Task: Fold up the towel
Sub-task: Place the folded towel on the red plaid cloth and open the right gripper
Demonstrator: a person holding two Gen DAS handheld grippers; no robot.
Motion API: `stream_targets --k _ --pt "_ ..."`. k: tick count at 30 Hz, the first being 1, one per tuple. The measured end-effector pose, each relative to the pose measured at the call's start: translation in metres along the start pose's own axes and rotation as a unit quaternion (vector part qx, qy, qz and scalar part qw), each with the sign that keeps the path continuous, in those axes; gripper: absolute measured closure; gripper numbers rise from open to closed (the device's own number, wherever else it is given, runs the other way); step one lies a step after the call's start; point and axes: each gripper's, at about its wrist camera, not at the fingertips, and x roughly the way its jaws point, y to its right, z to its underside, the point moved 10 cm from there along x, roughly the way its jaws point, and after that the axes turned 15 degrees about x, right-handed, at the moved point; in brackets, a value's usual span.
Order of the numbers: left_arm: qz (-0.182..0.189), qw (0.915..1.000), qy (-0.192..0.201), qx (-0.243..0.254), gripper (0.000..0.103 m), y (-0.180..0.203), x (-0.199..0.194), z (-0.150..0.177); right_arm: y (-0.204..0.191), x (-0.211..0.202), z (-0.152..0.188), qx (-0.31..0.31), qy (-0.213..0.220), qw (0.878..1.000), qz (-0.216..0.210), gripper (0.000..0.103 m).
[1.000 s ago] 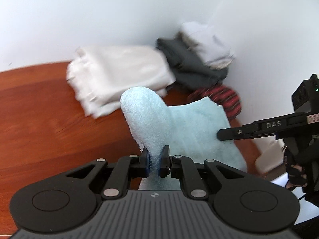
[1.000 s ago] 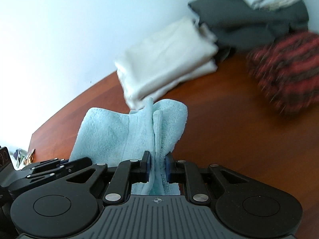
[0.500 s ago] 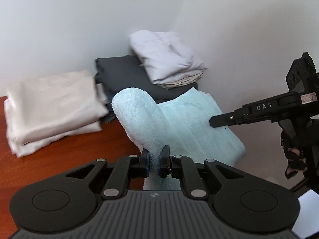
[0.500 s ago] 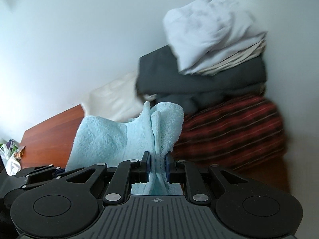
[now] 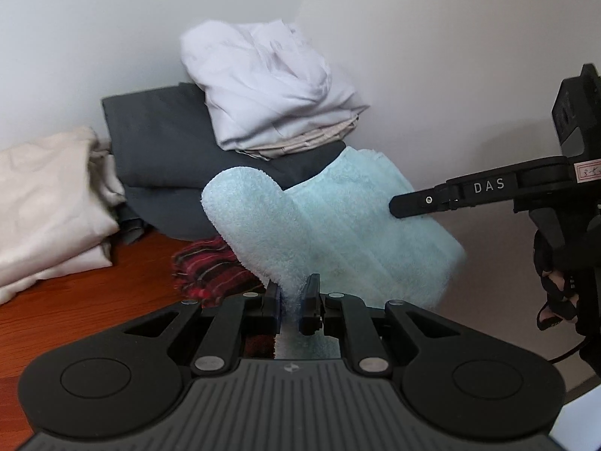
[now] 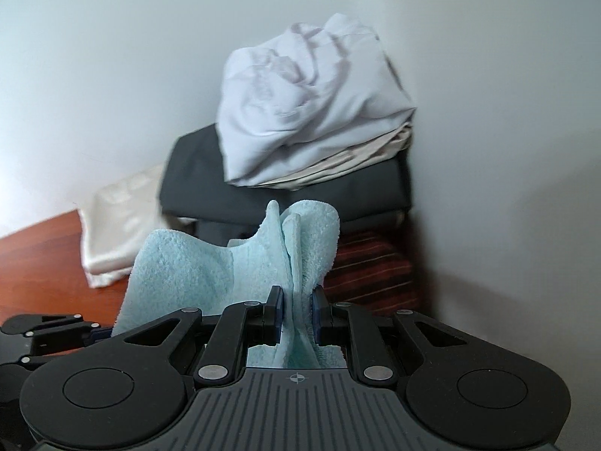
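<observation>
A folded light blue towel point(image 5: 349, 221) hangs in the air between both grippers, in front of a stack of folded linen. My left gripper point(image 5: 292, 297) is shut on one end of it, the pile bulging up past the pads. My right gripper point(image 6: 296, 310) is shut on the other end, where the towel point(image 6: 195, 270) bunches into upright folds. In the left wrist view the right gripper point(image 5: 398, 210) reaches in from the right, its finger across the towel's far side. In the right wrist view the left gripper point(image 6: 94, 332) shows at the lower left edge.
A corner stack stands right ahead: a white sheet point(image 5: 270, 86) on dark grey cloth point(image 5: 157, 150) on a red striped blanket point(image 6: 368, 270). A cream folded pile point(image 5: 45, 203) lies to its left on the brown wooden table point(image 5: 94, 300). White walls meet behind the stack.
Both grippers have carried the towel from over the table toward the corner stack, which now looms larger and closer. The grip on the towel is unchanged.
</observation>
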Motion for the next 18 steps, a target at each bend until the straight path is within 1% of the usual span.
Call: stream_targets --k 3,9,12,13,14,15,17,18 --pt "-0.001 1.0 -0.007 -0.001 0.089 0.001 0.016 -0.004 0.006 0.006 -0.008 -0.02 0.007 0.999 0.026 0.085" --pt "-0.01 0.9997 -0.019 -0.015 0.088 -0.005 0.045 -0.01 0.013 0.024 -0.022 -0.042 0.018 0.997 0.056 0.085" --pt "-0.005 0.9991 -0.035 -0.021 0.087 -0.007 0.059 -0.007 0.016 0.035 -0.026 -0.053 0.024 0.996 0.073 0.083" --pt "-0.005 0.9988 -0.043 -0.022 0.086 -0.008 0.062 -0.005 0.018 0.037 -0.027 -0.058 0.027 0.995 0.081 0.08" --pt "-0.003 0.9986 -0.048 -0.022 0.081 -0.008 0.064 -0.003 0.02 0.039 -0.028 -0.063 0.03 0.994 0.09 0.077" --pt "-0.003 0.9985 -0.05 -0.023 0.078 -0.009 0.064 -0.002 0.022 0.041 -0.029 -0.068 0.033 0.992 0.099 0.074" --pt "-0.005 0.9983 -0.052 -0.027 0.062 -0.013 0.062 0.0 0.026 0.044 -0.031 -0.077 0.039 0.99 0.115 0.06" --pt "-0.007 0.9982 -0.052 -0.03 0.059 -0.015 0.06 0.0 0.027 0.043 -0.032 -0.08 0.043 0.989 0.117 0.056"
